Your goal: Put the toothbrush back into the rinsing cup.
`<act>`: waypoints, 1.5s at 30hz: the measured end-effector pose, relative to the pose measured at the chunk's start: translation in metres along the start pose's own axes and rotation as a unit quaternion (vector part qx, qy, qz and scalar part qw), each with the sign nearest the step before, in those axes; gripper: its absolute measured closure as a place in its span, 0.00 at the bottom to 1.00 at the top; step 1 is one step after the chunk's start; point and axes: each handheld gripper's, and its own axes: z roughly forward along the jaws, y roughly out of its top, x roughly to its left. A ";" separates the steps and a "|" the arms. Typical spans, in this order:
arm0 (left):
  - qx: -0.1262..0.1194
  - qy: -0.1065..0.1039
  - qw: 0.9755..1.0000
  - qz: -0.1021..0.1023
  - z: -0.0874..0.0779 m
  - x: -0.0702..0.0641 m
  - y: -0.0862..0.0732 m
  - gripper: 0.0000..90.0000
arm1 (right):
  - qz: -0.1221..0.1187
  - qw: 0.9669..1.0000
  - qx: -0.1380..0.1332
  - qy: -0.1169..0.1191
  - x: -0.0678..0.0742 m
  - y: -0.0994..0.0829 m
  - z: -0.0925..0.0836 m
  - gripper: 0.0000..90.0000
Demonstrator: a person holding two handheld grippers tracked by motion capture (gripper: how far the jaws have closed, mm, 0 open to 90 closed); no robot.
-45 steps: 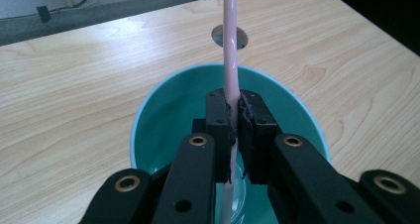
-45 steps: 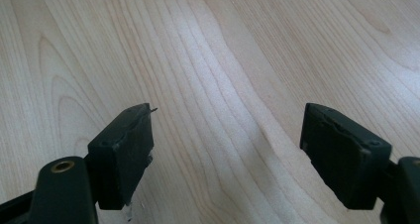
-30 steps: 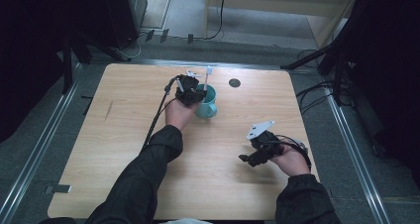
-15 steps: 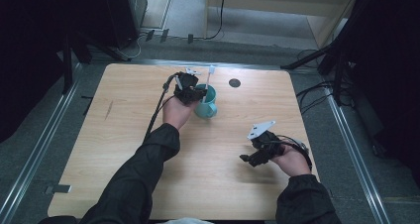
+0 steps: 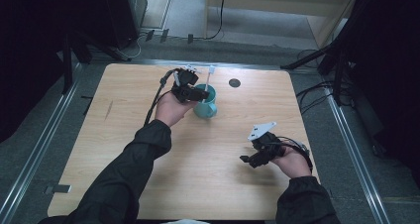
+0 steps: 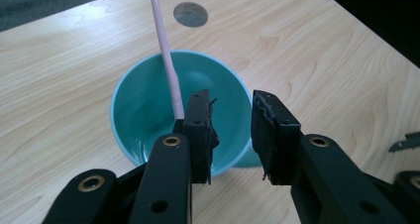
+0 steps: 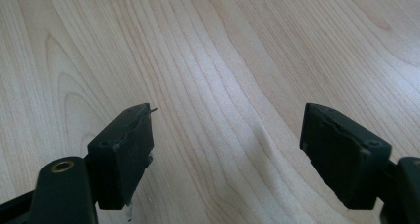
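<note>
Teal cup point(image 5: 205, 101), upper centre of the high view, holds a pale pink stick point(image 6: 166, 50) leaning on its far rim. Left gripper point(image 6: 230, 130) hangs just above the cup's near rim, its jaws just opened, nothing between them, stick beside the left pad. Right gripper point(image 7: 225, 149), lower right, gapes wide over bare table point(image 5: 124, 135).

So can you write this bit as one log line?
left gripper: fingers just opened, empty, above teal cup | pink stick: in cup | right gripper: open
</note>
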 end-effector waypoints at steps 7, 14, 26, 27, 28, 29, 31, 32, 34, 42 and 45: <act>0.010 -0.008 1.000 0.002 -0.017 0.002 -0.008 0.69 | 0.003 1.000 0.002 -0.002 0.000 -0.002 -0.001 0.23; 0.023 -0.013 1.000 0.005 -0.031 0.006 -0.028 0.65 | 0.004 1.000 0.004 -0.002 -0.001 -0.002 0.000 0.23; 0.030 -0.040 0.999 -0.003 -0.050 0.019 -0.074 0.58 | 0.012 1.000 0.008 -0.004 -0.001 -0.004 -0.001 0.23; 0.033 -0.038 0.999 -0.001 -0.051 0.019 -0.077 0.58 | 0.012 1.000 0.007 -0.004 -0.001 -0.004 -0.001 0.23; 0.032 -0.035 0.999 0.001 -0.052 0.019 -0.081 0.57 | 0.011 1.000 0.007 -0.005 -0.001 -0.004 -0.001 0.23; 0.035 -0.035 0.999 0.002 -0.053 0.020 -0.084 0.57 | 0.012 1.000 0.008 -0.005 -0.001 -0.004 -0.001 0.23; 0.039 -0.037 0.999 -0.001 -0.054 0.022 -0.090 0.56 | 0.013 1.000 0.010 -0.005 0.000 -0.004 -0.001 0.23; 0.040 -0.038 0.999 -0.002 -0.054 0.022 -0.093 0.56 | 0.012 1.000 0.010 -0.008 0.000 -0.004 -0.001 0.23; 0.042 -0.041 0.998 -0.003 -0.054 0.023 -0.099 0.54 | 0.014 1.000 0.010 -0.007 0.000 -0.004 -0.001 0.23; 0.037 -0.039 0.999 -0.008 -0.064 0.028 -0.120 0.51 | 0.016 1.000 0.009 -0.004 -0.001 -0.002 0.000 0.23; 0.034 -0.031 0.999 -0.009 -0.070 0.031 -0.127 0.50 | 0.011 1.000 0.009 -0.003 -0.001 -0.001 0.001 0.23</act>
